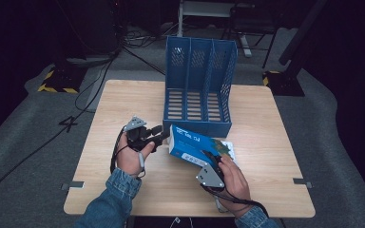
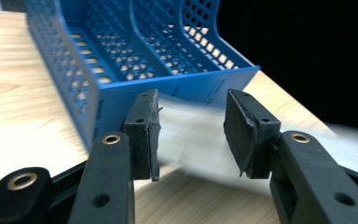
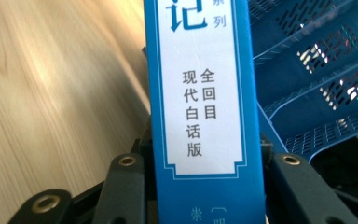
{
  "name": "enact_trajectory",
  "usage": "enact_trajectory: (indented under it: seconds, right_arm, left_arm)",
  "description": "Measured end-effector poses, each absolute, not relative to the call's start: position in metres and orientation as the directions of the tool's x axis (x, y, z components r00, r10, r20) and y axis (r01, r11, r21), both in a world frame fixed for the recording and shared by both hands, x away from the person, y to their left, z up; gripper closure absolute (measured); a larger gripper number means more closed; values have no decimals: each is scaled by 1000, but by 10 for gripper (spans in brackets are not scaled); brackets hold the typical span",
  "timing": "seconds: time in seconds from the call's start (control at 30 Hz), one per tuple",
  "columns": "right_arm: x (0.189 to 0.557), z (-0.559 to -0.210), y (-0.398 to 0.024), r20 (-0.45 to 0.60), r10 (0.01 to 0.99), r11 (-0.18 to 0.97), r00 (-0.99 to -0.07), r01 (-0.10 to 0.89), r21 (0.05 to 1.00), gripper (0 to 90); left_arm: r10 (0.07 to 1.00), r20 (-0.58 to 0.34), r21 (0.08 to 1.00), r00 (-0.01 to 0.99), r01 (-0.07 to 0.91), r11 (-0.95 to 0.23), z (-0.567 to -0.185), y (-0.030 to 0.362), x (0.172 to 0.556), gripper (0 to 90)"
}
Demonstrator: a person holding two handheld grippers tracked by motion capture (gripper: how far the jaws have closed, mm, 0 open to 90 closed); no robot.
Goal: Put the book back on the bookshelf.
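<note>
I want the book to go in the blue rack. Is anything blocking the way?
Nothing visible blocks it. The book, clamped in the right gripper, sits just in front of the blue rack, whose slots look empty. The left gripper is open at the book's end, not between them.

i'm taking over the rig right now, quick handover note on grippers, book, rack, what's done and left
Right gripper: shut on the blue book, held up off the table just in front of the rack.
Left gripper: open, empty, at the book's left end; blurred white lies between its jaws.
Rack: upright at the far side, its three slots look empty.
Done: book picked up.
Left: probably standing the book in a slot; the left can steady it.
</note>
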State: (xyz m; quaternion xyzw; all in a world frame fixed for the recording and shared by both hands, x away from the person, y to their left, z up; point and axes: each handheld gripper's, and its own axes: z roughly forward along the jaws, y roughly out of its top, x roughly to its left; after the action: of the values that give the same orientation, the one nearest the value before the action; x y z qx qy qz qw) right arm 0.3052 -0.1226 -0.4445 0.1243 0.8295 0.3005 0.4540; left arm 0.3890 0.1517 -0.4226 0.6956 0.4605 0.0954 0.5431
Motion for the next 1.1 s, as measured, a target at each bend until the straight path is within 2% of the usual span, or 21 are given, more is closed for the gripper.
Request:
enact_trajectory:
  seconds: [0.23, 0.27, 0.3, 0.5, 0.73, 0.97, 1.07, 1.1]
  right_arm:
    - [303, -422, -135, -586, 580, 701, -566, -19, 713, 622]
    - [303, -419, -137, -566, 595, 686, -570, -7, 727, 622]
    - [303, -416, -139, -554, 606, 675, -571, 0, 738, 622]
    - [301, -404, -147, -504, 665, 616, -552, 22, 788, 623]
    - [299, -392, -155, -469, 704, 570, -534, 29, 821, 623]
    - [300, -384, -157, -457, 722, 546, -519, 23, 837, 623]
    - [300, -380, -158, -458, 726, 543, -513, 20, 840, 623]
    - [301, -376, -159, -453, 731, 536, -511, 19, 844, 623]
  left_arm:
    - [802, -289, 834, 523, 549, -57, -446, 159, 389, 556]
    - [821, -238, 839, 519, 535, -95, -456, 158, 386, 556]
    - [821, -238, 839, 519, 535, -95, -456, 158, 386, 554]
    - [841, -146, 783, 522, 581, -225, -477, 158, 385, 543]
    - [855, -172, 737, 489, 639, -218, -502, 175, 384, 531]
    - [854, -216, 727, 474, 662, -184, -504, 179, 386, 518]
    - [856, -203, 729, 475, 657, -192, -504, 178, 388, 491]
    - [862, -165, 727, 479, 649, -222, -503, 174, 387, 479]
